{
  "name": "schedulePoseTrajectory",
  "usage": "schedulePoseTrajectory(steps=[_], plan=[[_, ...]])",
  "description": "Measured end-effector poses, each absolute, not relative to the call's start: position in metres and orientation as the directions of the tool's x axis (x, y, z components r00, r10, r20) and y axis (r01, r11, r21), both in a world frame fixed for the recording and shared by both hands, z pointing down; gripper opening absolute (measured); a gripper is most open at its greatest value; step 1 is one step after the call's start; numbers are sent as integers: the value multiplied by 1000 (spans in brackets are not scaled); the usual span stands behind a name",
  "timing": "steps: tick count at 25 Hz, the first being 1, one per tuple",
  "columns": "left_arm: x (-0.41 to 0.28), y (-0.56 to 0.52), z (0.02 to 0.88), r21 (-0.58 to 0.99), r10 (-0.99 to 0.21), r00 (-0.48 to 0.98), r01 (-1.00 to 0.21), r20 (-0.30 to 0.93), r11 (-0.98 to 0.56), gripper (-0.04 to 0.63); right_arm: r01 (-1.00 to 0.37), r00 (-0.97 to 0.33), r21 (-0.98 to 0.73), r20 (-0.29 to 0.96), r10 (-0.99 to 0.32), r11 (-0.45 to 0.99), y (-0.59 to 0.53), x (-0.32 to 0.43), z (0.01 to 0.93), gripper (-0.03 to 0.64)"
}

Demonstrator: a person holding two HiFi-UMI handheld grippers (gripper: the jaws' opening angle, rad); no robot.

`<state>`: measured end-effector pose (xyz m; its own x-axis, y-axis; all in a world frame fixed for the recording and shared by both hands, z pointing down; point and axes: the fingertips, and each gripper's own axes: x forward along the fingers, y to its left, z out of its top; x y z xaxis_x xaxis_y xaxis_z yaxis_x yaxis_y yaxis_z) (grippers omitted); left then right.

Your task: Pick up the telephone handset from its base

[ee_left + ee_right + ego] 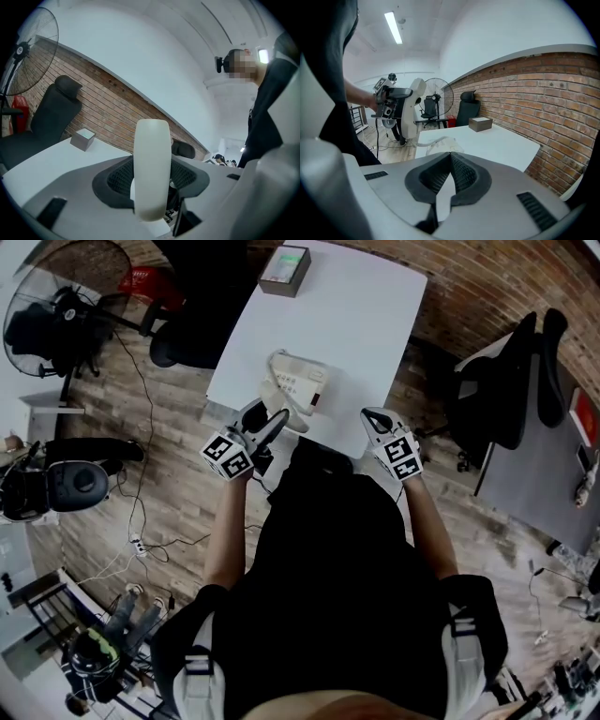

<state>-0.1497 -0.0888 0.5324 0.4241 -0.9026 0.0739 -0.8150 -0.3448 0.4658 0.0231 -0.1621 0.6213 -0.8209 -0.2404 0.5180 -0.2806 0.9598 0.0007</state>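
The worktop [375, 306] stood ahead of the person. The phone base [298, 381] lay on its near part, towards the left edge, and a box [284, 270] lay at its far end. The handset [152, 168] was off the base, clamped between the jaws of the left tool [267, 423] by the near left corner. The right tool [377, 416] hung over the near edge, right of the base. A chair [187, 334] stood at the worktop's left side, with a fan [66, 296] farther left on the floor.
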Motion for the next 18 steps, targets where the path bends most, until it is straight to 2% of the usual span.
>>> schedulePoseTrajectory(steps=[18], plan=[[-157,-86,522,459,-883,466,-797,54,-393,239,-331,-816,-13,507,-279,943,-155,17,628,-2]])
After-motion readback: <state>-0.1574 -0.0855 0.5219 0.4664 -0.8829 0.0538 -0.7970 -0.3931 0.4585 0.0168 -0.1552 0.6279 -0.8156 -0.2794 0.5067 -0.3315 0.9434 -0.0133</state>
